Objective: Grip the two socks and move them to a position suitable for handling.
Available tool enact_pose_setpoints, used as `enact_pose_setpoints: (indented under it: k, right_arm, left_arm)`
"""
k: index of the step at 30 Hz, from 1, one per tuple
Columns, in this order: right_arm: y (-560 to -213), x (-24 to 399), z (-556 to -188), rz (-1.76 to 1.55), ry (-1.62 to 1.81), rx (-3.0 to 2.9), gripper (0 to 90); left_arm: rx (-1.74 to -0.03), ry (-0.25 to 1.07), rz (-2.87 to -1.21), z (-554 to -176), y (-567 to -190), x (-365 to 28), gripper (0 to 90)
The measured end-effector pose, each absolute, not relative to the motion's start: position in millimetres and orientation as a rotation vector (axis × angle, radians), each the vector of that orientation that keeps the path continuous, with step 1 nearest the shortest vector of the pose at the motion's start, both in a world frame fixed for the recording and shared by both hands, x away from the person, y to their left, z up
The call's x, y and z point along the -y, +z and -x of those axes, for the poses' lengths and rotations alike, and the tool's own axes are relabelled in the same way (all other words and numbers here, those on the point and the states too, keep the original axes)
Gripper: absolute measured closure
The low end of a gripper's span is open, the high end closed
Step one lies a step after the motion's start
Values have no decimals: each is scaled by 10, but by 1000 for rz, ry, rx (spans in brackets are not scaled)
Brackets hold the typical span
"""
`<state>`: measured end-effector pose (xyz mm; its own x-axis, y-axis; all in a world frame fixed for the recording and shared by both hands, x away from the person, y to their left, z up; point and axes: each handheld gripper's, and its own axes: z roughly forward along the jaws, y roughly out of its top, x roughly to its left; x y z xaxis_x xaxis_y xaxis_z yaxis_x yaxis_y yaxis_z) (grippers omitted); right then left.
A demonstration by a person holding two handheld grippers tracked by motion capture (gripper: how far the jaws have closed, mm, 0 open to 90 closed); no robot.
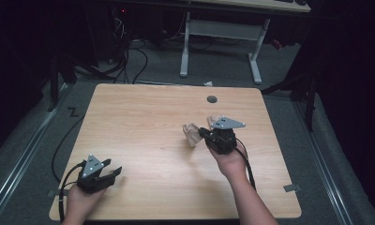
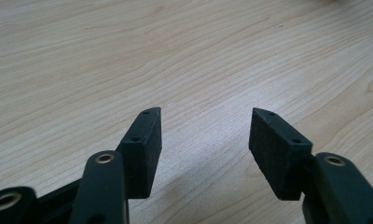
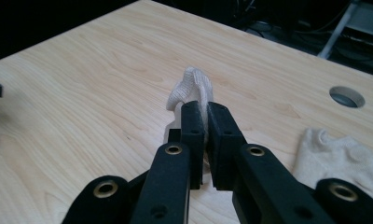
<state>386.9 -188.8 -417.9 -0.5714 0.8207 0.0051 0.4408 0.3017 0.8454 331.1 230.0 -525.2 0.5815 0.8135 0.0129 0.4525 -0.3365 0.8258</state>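
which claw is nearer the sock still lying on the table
Right. The right claw, shut on another sock, is just beside the lying sock; the open left claw sits far across the table.

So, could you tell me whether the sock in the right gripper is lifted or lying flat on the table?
Lifted: the sock is pinched between the shut jaws of the right gripper and hangs bunched above the table.
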Motion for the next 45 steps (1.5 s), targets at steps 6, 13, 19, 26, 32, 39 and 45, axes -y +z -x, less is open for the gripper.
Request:
enact_pose_setpoints:
  k: [6,13,19,26,32,39,45]
  right_arm:
    - [-4039,1713,-3754,-1033,1241,-2161,861]
    - [-4007,1269,-3591,-931,1326,-2232,862]
    - [-4104,907,-3503,-861,1386,-2310,862]
    - [-4210,711,-3453,-833,1400,-2356,862]
    - [-4272,787,-3468,-869,1354,-2344,862]
    - [-4416,977,-3506,-946,1309,-2322,862]
    - [-4571,1172,-3497,-1023,1292,-2301,862]
  left_arm:
    - [-1010,548,-1982,-3312,-5250,-2298,444]
    - [-1007,548,-1978,-3304,-5243,-2297,444]
    - [-1007,551,-1975,-3303,-5239,-2302,443]
    - [-1010,550,-1968,-3304,-5238,-2309,443]
    - [-1007,551,-1972,-3299,-5235,-2300,443]
    - [-998,547,-1983,-3294,-5239,-2272,443]
    - [-988,547,-1989,-3280,-5240,-2242,443]
